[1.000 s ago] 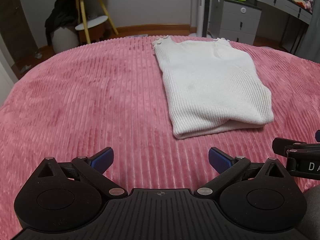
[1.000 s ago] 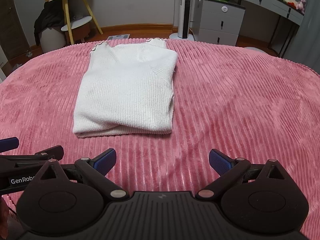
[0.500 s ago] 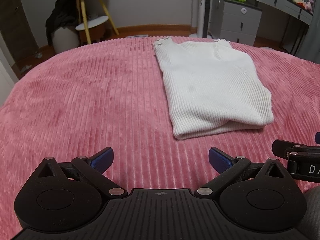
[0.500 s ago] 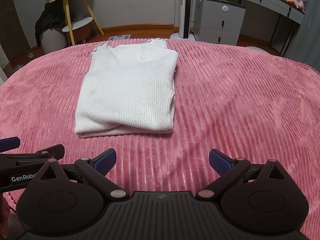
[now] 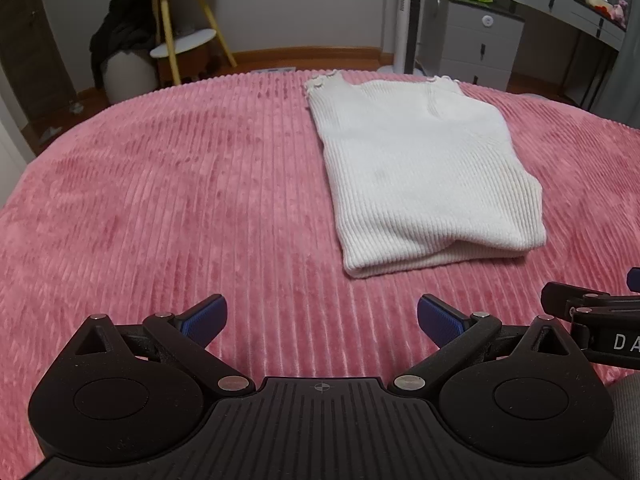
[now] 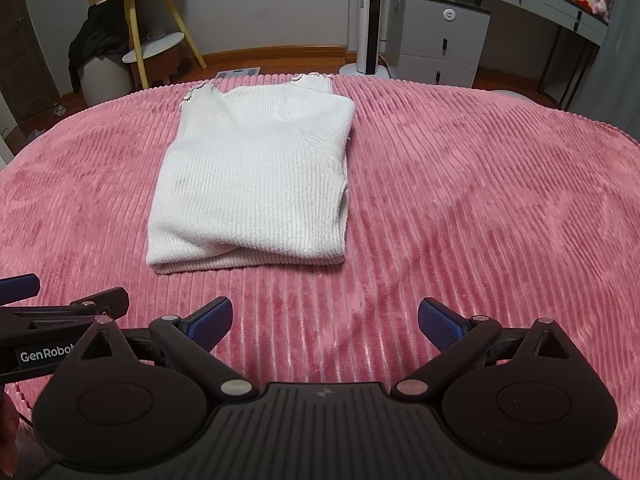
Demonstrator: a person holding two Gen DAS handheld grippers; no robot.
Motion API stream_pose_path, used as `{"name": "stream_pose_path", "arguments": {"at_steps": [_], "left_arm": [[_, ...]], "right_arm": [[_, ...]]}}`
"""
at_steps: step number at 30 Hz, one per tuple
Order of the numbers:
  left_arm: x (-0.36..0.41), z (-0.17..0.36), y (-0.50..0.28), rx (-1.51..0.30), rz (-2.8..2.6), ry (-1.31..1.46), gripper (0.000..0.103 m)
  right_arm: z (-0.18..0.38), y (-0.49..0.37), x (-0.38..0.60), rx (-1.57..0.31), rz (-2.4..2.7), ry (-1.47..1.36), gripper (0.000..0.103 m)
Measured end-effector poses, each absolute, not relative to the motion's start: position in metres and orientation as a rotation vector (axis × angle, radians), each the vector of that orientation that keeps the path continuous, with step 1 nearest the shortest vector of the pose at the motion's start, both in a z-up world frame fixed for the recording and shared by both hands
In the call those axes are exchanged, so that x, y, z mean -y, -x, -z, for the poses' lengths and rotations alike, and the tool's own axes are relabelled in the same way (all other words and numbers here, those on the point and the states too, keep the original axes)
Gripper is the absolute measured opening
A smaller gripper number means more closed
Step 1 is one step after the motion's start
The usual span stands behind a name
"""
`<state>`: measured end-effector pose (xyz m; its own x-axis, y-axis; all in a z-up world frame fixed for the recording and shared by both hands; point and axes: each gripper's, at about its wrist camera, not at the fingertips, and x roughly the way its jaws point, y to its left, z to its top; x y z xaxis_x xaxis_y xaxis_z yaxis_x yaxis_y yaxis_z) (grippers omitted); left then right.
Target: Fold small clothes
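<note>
Left wrist view: the left gripper (image 5: pixel 322 318) sits low in the frame above a pink ribbed bedspread (image 5: pixel 168 200). Its two blue-padded fingers (image 5: pixel 204 318) are spread wide apart with nothing between them. A white ribbed knit top (image 5: pixel 420 176) lies folded flat on the bedspread, ahead of the gripper and off to its right, not touching it. The top's frilled edge points away from the gripper, and its doubled-over fold faces the gripper. Part of the right gripper (image 5: pixel 592 320) shows at the right edge, nearer than the top and apart from it. Beyond the top stand a white tower fan (image 5: pixel 412 16) and a gray drawer cabinet (image 5: pixel 472 36). Far to the top's left stands a yellow-legged side table (image 5: pixel 176 28) with dark clothing (image 5: pixel 116 40) draped beside it.

Right wrist view: the right gripper (image 6: pixel 324 320) hovers over the same bedspread (image 6: pixel 480 208), its blue-padded fingers (image 6: pixel 440 322) also spread wide and holding nothing. The knit top (image 6: pixel 256 184) lies ahead of the gripper and slightly to its left, well clear of the fingers. The left gripper (image 6: pixel 60 308) pokes in from the left edge, nearer than the top's folded end and not touching it. Behind the top are the tower fan (image 6: pixel 370 16), the drawer cabinet (image 6: pixel 440 36) and the side table (image 6: pixel 140 28).
</note>
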<state>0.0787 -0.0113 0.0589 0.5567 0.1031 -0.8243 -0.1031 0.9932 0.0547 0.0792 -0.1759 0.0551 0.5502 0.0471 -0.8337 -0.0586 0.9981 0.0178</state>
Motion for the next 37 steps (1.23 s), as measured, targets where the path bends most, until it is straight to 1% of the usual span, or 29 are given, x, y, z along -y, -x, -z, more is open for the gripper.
{"name": "stream_pose_path", "arguments": {"at_steps": [37], "left_arm": [[0.0174,-0.0537,-0.0813,-0.995,-0.101,-0.021,0.103]], "right_arm": [[-0.0550,-0.0836,0.1752,-0.992,-0.061,0.016,0.099]]}}
